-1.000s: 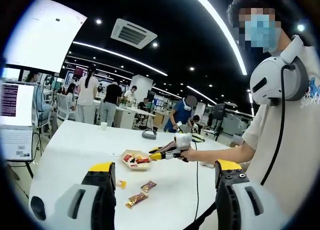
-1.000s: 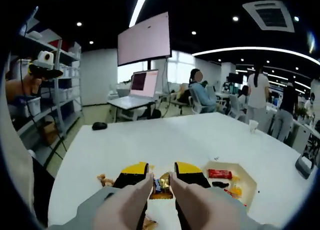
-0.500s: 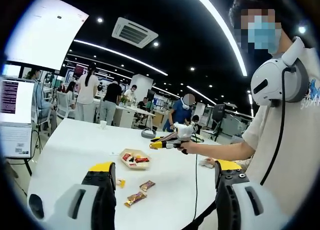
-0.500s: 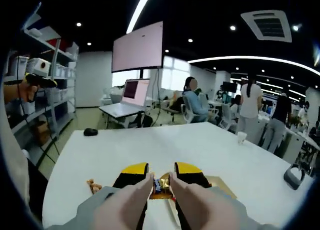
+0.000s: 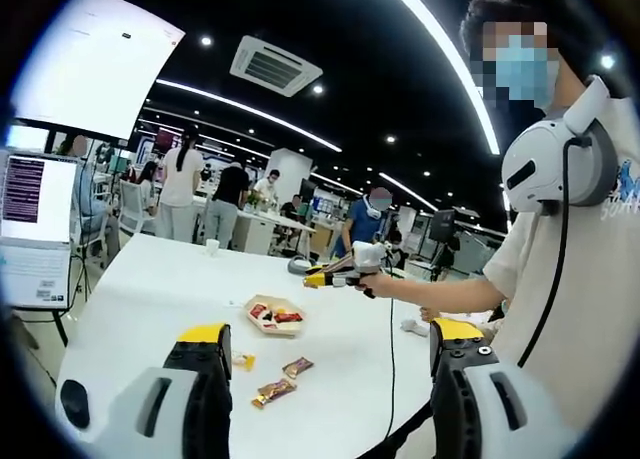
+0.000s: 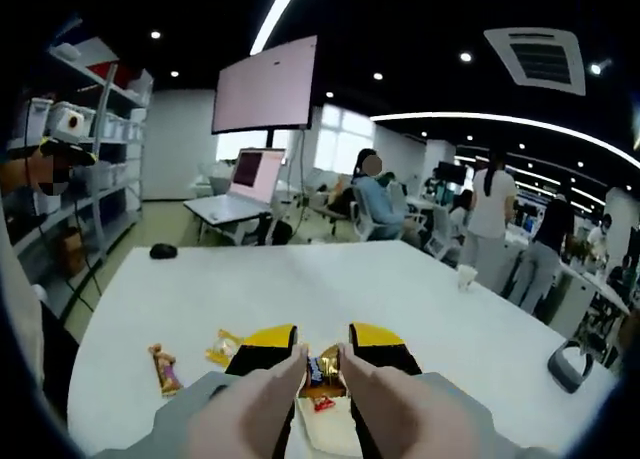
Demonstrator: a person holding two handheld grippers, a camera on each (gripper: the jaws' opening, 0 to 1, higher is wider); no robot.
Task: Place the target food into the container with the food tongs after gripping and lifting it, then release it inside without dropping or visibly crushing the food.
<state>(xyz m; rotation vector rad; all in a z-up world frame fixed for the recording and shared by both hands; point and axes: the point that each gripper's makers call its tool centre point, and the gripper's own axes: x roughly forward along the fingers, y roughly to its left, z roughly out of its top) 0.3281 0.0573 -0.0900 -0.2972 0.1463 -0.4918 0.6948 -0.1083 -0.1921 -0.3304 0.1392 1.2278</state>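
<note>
The right tongs [image 6: 322, 356] now hang higher above the bench [image 6: 330, 289] than a second ago, closed on a wrapped candy [image 6: 321, 371] over the container [image 6: 322, 424]; the left tongs [image 5: 325, 351] gape wide, empty.

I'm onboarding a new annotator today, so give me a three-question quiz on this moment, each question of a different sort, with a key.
1. True or false: the right gripper is shut on a wrapped candy.
2. In the left gripper view, what lies inside the container?
A. red-wrapped snacks
B. a mouse
C. a paper cup
3. Fill in: the left gripper has its jaws ____, with nothing between them.

Key
1. True: the yellow tips pinch the candy.
2. A: red-wrapped snacks sit in it. Other wrapped snacks lie loose on the white table.
3. Open.
</note>
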